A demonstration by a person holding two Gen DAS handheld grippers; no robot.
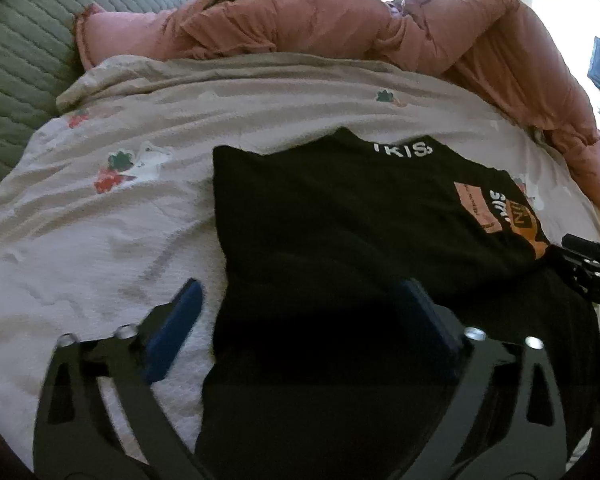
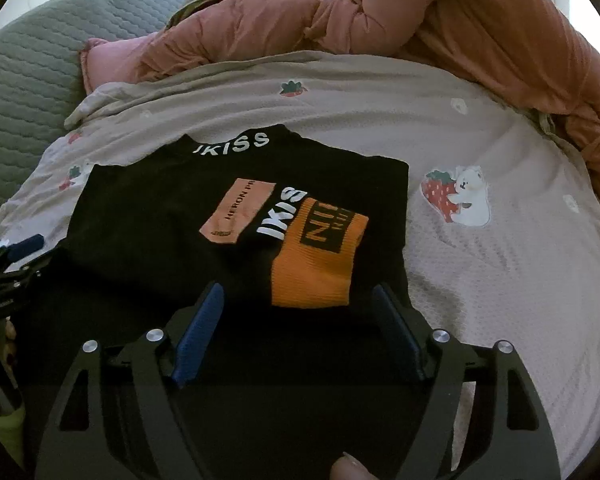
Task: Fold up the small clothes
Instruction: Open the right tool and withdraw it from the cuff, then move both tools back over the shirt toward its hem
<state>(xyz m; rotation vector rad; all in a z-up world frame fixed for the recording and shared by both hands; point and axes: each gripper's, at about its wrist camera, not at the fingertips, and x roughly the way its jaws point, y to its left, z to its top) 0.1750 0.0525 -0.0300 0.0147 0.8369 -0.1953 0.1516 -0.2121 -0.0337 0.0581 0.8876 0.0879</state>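
A small black top (image 2: 172, 208) with white "UKISS" lettering and pink and orange patches lies partly folded on the bed sheet; it also shows in the left wrist view (image 1: 340, 216). My left gripper (image 1: 300, 300) is open over the top's near left edge, one blue pad over the sheet, the other over the black cloth. My right gripper (image 2: 300, 308) is open over the top's near right part, just before the orange patch (image 2: 316, 264). Each gripper shows at the edge of the other view, the right one (image 1: 592, 268) and the left one (image 2: 16, 256).
The pale sheet (image 2: 500, 272) with strawberry prints covers the bed. A bunched pink duvet (image 2: 460, 24) lies along the far and right side. A green quilted cover (image 2: 32, 80) lies far left.
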